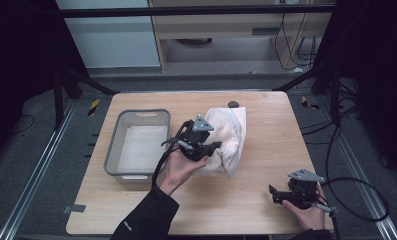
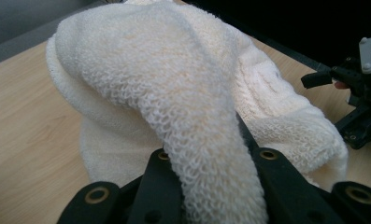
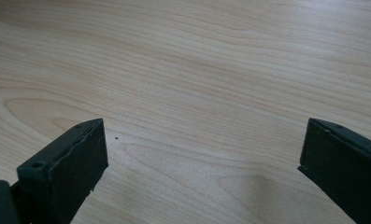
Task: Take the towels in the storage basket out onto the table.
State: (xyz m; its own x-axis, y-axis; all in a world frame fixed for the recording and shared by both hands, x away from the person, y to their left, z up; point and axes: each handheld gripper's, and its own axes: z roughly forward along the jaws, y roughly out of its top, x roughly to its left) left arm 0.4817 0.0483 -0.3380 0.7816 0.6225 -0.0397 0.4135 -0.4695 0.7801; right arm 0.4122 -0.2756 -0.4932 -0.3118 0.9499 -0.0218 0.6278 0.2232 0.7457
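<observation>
1. The wooden table [image 1: 266, 165] bears everything; all places here are told from the grey tub [image 1: 136, 145] that stands on its left half.
2. The grey tub is a shallow rectangular basin, upright, its pale floor showing.
3. The cream towel [image 1: 228, 137] lies in a bunched heap on the table just to the right of the tub — one fold of it is drawn up into a ridge, plain in the left gripper view [image 2: 192, 107].
4. The left gripper [image 1: 206, 148] sits between tub and towel heap, at the towel's near edge; its jaws are clamped on that raised fold.
5. The right gripper [image 1: 278, 195] rests well to the right of the tub, near the table's front edge — its jaws stand wide apart over bare wood, gripping nothing.
</observation>
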